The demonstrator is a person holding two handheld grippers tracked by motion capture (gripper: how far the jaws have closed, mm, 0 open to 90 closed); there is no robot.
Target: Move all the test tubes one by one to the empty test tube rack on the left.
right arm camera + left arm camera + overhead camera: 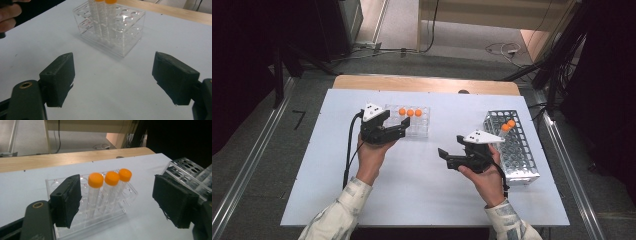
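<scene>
Inside clear rack [125, 195], orange-capped tubes [95, 180]

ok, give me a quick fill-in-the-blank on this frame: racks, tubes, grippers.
1. The clear rack holds ____ orange-capped tubes.
2. The metal rack on the person's right holds ____ orange-capped tubes.
3. The left gripper has its jaws ____, nothing between them.
4. The right gripper faces the ____ rack.

Missing words: three; two; open; clear
</scene>
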